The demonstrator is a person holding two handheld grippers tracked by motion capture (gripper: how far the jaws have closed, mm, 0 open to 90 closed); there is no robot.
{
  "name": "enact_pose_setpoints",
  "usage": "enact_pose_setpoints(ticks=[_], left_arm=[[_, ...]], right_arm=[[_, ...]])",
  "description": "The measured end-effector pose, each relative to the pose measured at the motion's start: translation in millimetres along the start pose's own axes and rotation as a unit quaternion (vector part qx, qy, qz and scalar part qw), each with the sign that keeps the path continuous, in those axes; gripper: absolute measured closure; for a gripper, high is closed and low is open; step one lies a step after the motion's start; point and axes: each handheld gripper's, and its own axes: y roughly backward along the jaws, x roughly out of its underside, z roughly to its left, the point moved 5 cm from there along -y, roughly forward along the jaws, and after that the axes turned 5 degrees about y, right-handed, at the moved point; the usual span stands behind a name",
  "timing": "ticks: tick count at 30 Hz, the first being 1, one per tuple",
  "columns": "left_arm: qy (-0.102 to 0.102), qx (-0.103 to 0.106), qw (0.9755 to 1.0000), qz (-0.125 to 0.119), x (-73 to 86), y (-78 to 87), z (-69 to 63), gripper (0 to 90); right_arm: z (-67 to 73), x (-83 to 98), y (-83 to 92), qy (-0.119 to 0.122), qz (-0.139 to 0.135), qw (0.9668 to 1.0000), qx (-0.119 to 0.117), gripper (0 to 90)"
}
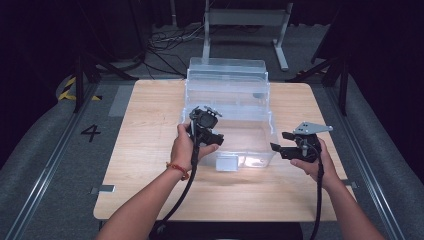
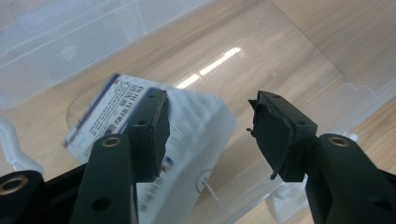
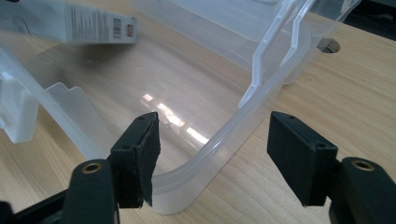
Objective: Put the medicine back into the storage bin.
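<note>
A clear plastic storage bin (image 1: 227,107) stands at the middle of the wooden bench (image 1: 150,115), its open top facing up and its hinged lid (image 1: 227,67) raised at the far side. A small white box (image 1: 227,163) with printed text and a barcode lies inside the bin on its floor, close to the near wall.

In the left gripper view, the printed box (image 2: 187,126) sits below and behind the left jaw, seen blurred, with the bin's transparent floor (image 2: 261,60) and the wood grain showing through beyond it. The left gripper (image 1: 212,137), held in the person's left hand (image 1: 186,145), hangs over the near left part of the bin. Its jaws stand apart with a clear gap between the pads, and nothing is held between them.

The right gripper (image 1: 279,147), held in the right hand (image 1: 315,162), is just beside the bin's near right corner, outside the wall. In the right gripper view, the rounded rim (image 3: 224,135) of that corner runs across between the jaws, which stand wide apart and touch neither rim nor wall. The box (image 3: 84,23) shows at the upper left of that view, within the bin.

A cable (image 1: 185,190) trails from the left gripper down toward the near bench edge. A floor marking reading 4 (image 1: 90,132) lies left of the bench.
</note>
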Motion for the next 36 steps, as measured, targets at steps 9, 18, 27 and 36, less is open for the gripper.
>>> enact_pose_setpoints(ticks=[9,18,27,36], left_arm=[[0.0,0.017,0.9995,-0.025,5.8,10.1,12.4,43.7],[-0.055,0.051,0.9952,-0.062,24.2,39.8,22.2,31.5],[-0.092,0.086,0.9881,-0.088,54.5,56.6,36.6,27.6],[-0.141,0.097,0.9808,-0.095,71.2,44.9,38.9,36.1]], right_arm=[[-0.1,0.1,1.0,0.002,-0.002,1.0,0.0,35.4],[-1.9,-0.2,1.7,0.002,0.0,1.0,0.0,32.9],[-14.0,-7.1,10.0,-0.006,-0.019,0.9998,-0.001,32.4],[-33.4,-20.6,18.6,-0.009,-0.042,0.999,-0.006,35.2]])
